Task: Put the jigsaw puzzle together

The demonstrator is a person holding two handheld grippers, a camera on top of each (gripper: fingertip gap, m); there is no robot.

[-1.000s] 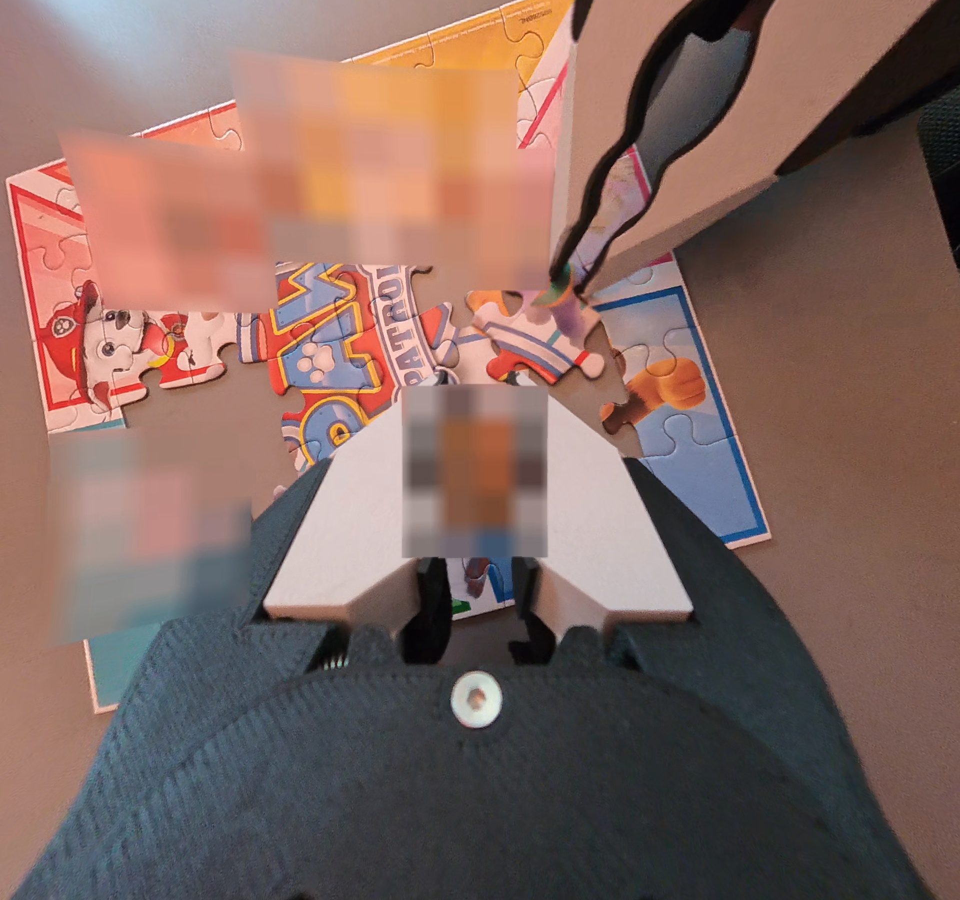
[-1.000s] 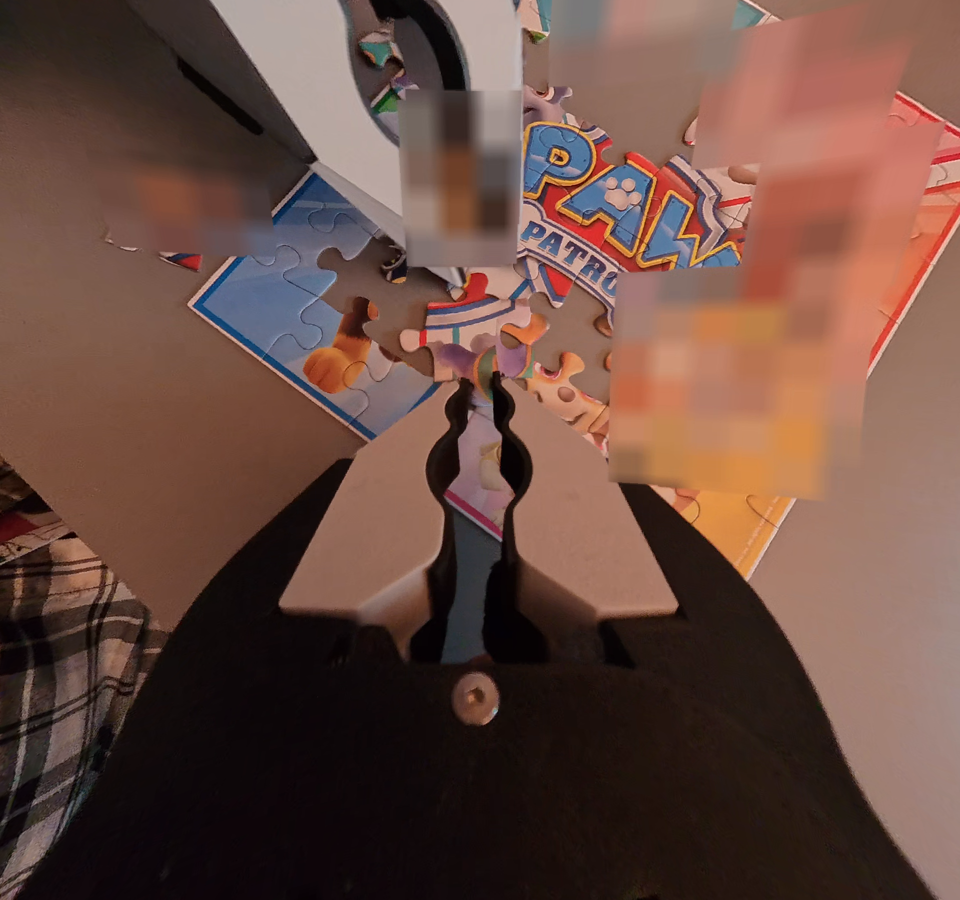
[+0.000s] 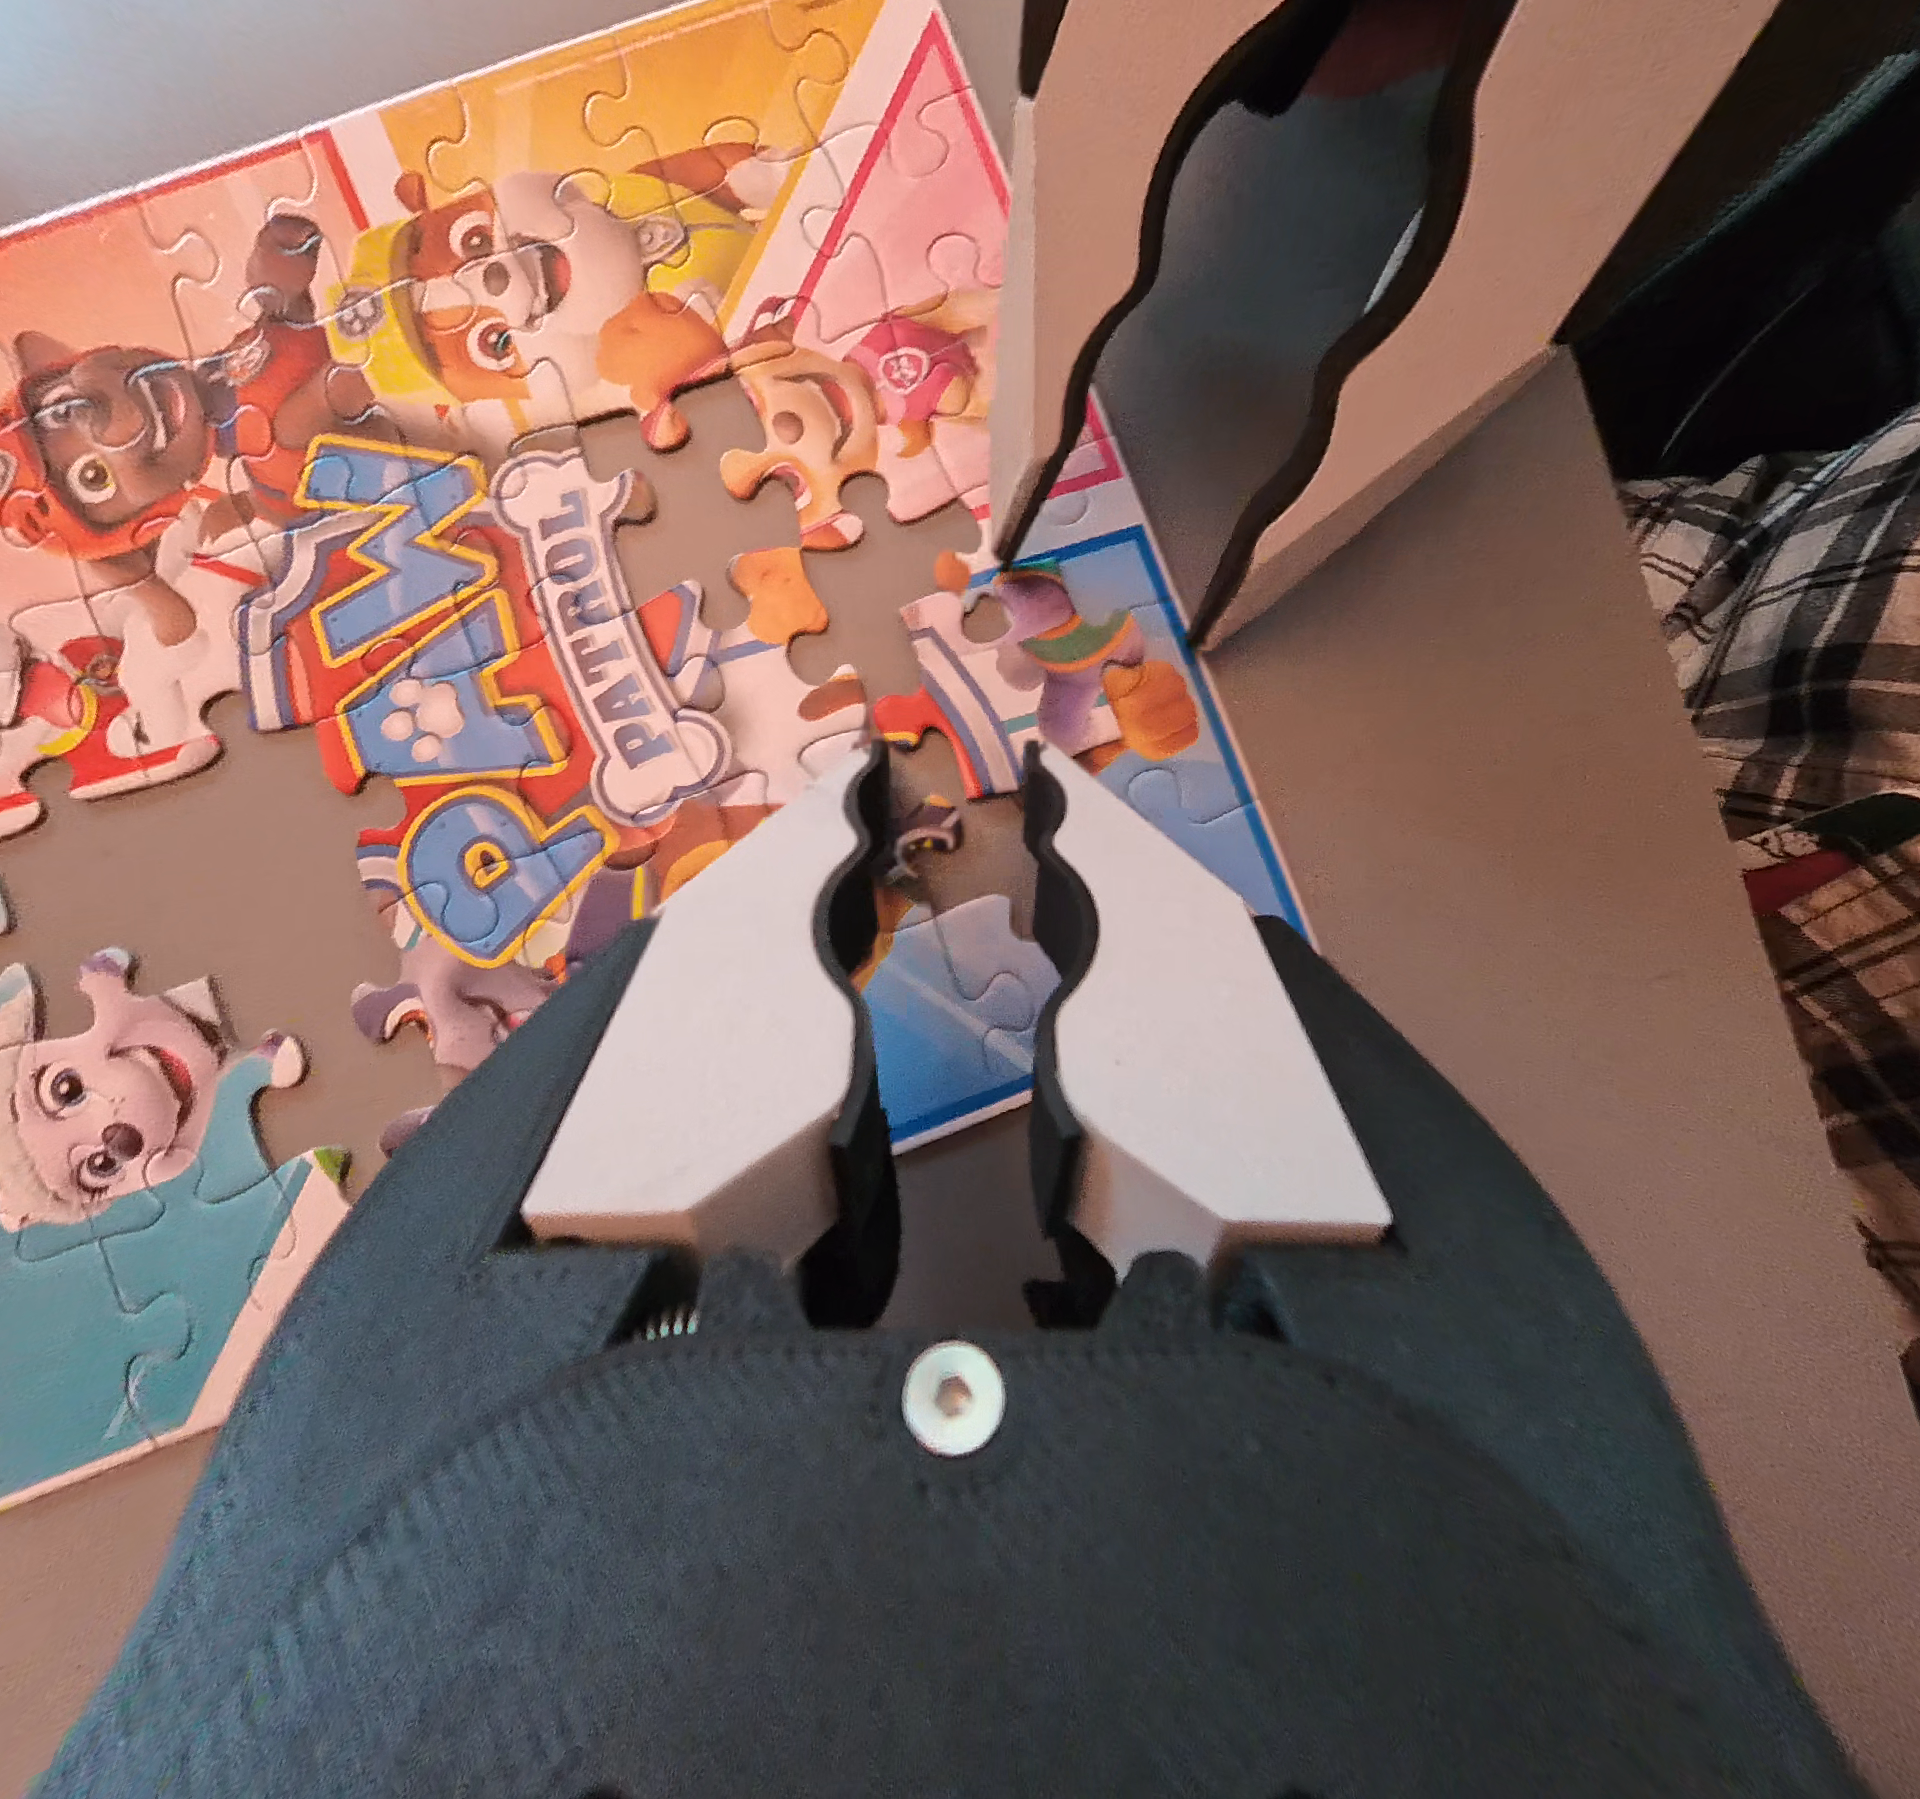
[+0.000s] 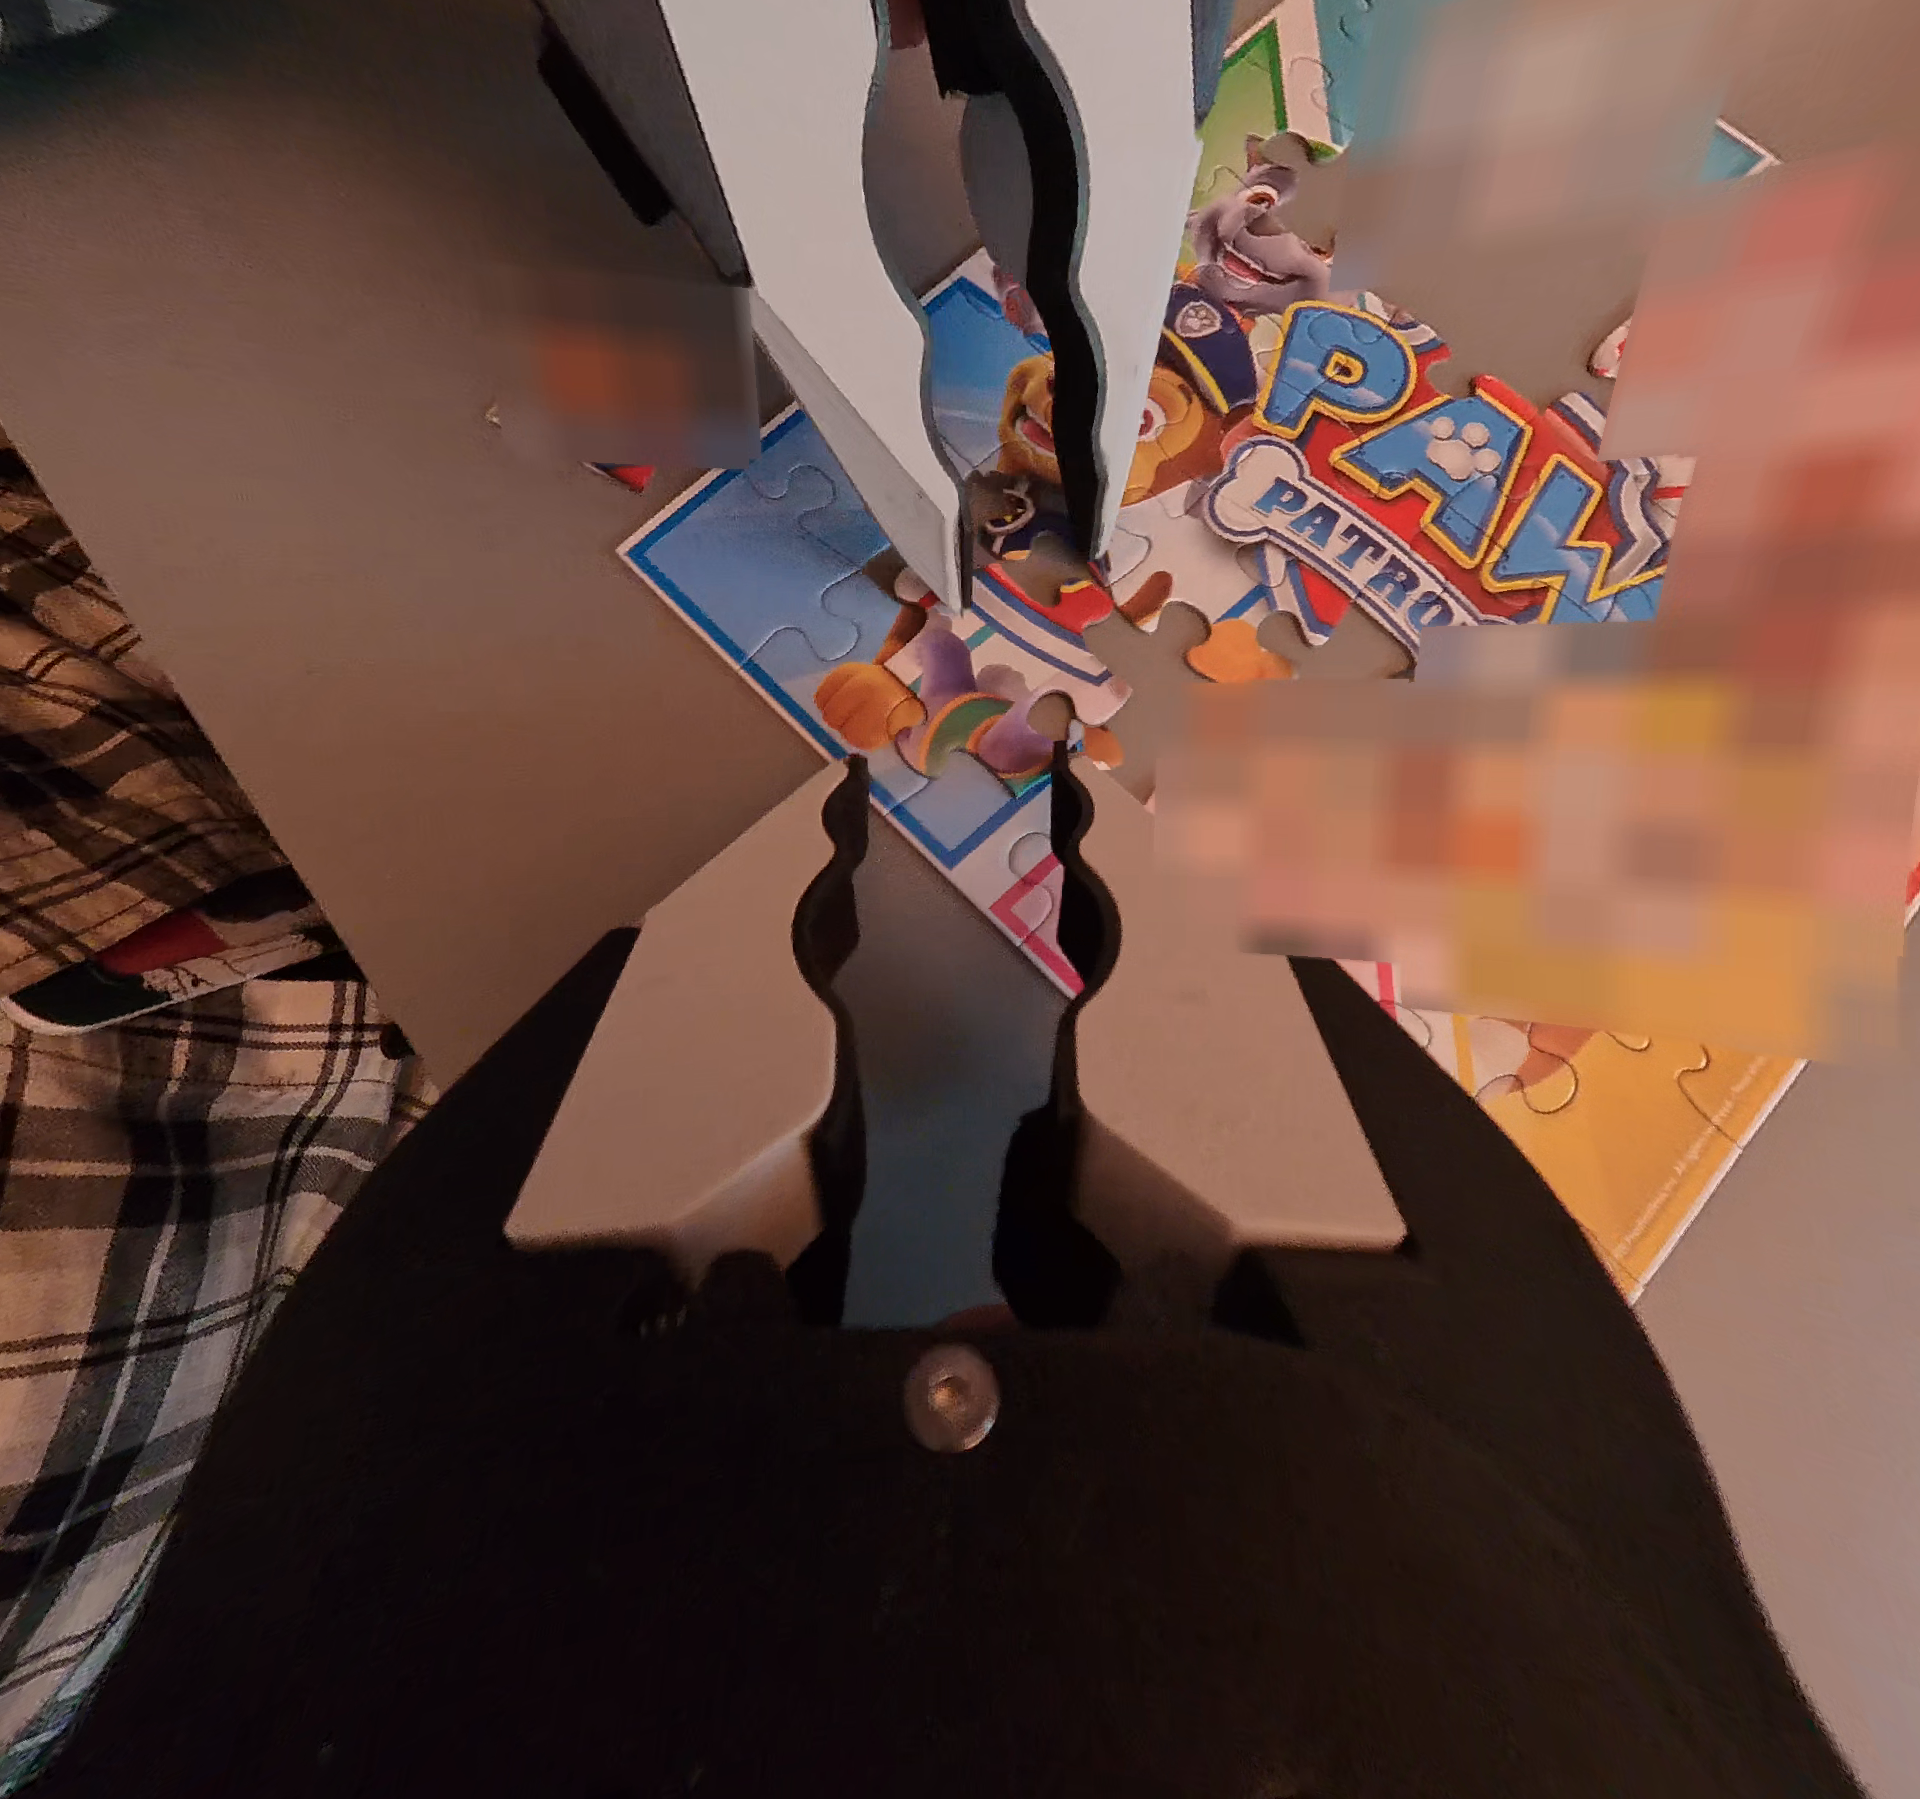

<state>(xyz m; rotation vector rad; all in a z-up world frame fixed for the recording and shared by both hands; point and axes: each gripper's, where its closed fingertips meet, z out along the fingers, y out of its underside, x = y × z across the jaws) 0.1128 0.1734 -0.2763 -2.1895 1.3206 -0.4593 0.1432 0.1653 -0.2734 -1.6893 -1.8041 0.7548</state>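
A cartoon-dog jigsaw puzzle (image 3: 623, 191) lies partly assembled on a grey-brown table (image 3: 1455, 918), with open gaps around its middle. A piece with purple, green and orange on it (image 3: 1049, 648) lies flat at the blue corner section, free of both grippers. My left gripper (image 3: 951, 757) is open and empty, its tips low over the puzzle's blue part. My right gripper (image 3: 1099, 598) faces it, open, tips straddling that piece's far end. In the right wrist view my right gripper (image 4: 956, 760) is open just short of the piece (image 4: 966, 710), and the left gripper (image 4: 1027, 575) is open beyond it.
The table edge runs close to the blue corner, with plaid cloth (image 3: 1766, 710) beyond it, also seen in the right wrist view (image 4: 156, 1126). A loose piece (image 4: 623, 476) lies on the table beside the blue corner, mostly under a blur patch. Left and right tips are no more than a few centimetres apart.
My right gripper has opened and let go of the purple and orange piece, which now lies at the blue corner. My left gripper has opened too. Both sit nearer the puzzle.
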